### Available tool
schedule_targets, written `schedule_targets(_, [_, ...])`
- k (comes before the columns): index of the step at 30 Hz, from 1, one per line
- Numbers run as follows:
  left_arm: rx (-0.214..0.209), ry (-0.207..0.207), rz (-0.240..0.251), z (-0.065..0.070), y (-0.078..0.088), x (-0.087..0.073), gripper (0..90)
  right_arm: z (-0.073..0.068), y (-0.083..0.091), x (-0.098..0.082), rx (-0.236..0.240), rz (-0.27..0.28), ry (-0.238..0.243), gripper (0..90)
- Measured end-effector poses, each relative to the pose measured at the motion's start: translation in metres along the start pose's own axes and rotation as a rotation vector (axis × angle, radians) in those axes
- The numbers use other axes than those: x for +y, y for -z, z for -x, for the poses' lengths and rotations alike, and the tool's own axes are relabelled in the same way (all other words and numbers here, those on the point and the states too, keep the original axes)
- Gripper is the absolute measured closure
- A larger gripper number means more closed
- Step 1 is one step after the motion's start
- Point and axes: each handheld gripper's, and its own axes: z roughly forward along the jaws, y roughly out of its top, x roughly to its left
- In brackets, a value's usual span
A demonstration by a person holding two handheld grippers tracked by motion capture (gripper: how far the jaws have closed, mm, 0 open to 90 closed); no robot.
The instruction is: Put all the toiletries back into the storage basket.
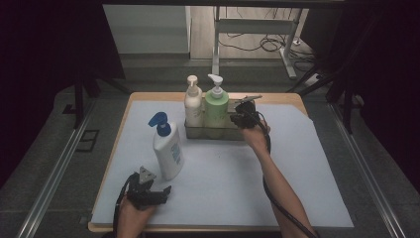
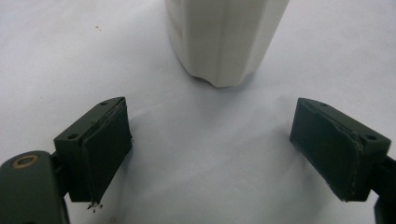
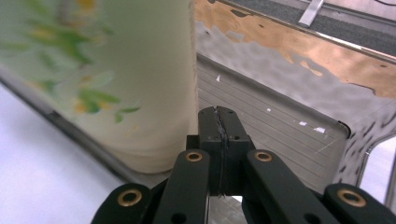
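The metal tray (image 1: pixel 195 133) stood at the back of the worktop (image 1: pixel 297 163), holding a cream bottle (image 1: pixel 193 105) and a green bottle (image 1: pixel 216 106). The right tool (image 3: pixel 219 126) sat clenched and empty inside it beside the green bottle. The left tool (image 2: pixel 210 154) was released before the blue-pump bottle (image 1: pixel 167 148).

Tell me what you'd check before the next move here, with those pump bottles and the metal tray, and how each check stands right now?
1. Left gripper open and free: ok. Its jaws stand wide apart with nothing between them.
2. Blue-capped bottle standing upright ahead of the left gripper: ok.
3. Right gripper state: its jaws are shut together, pads touching, with no object visible between them: ok.
4. Right gripper clear of the green bottle: cannot tell. It sits very close beside it inside the tray.
5. Green bottle and cream bottle upright in the tray: ok.
6. Free tray space for the blue-capped bottle: ok. The right part looks bare.
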Motion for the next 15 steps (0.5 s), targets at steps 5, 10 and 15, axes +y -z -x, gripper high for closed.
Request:
schedule_targets(5, [0.000,0.000,0.000,0.000,0.000,0.000,12.0,0.001,-0.009,0.000,0.009,-0.008,-0.011,88.9])
schedule_targets(10, [0.000,0.000,0.000,0.000,0.000,0.000,12.0,0.000,-0.015,-0.001,0.044,-0.013,-0.028,89.3])
schedule_targets(15, [0.000,0.000,-0.001,0.000,0.000,0.000,12.0,-0.001,-0.018,-0.002,0.058,-0.015,-0.050,89.7])
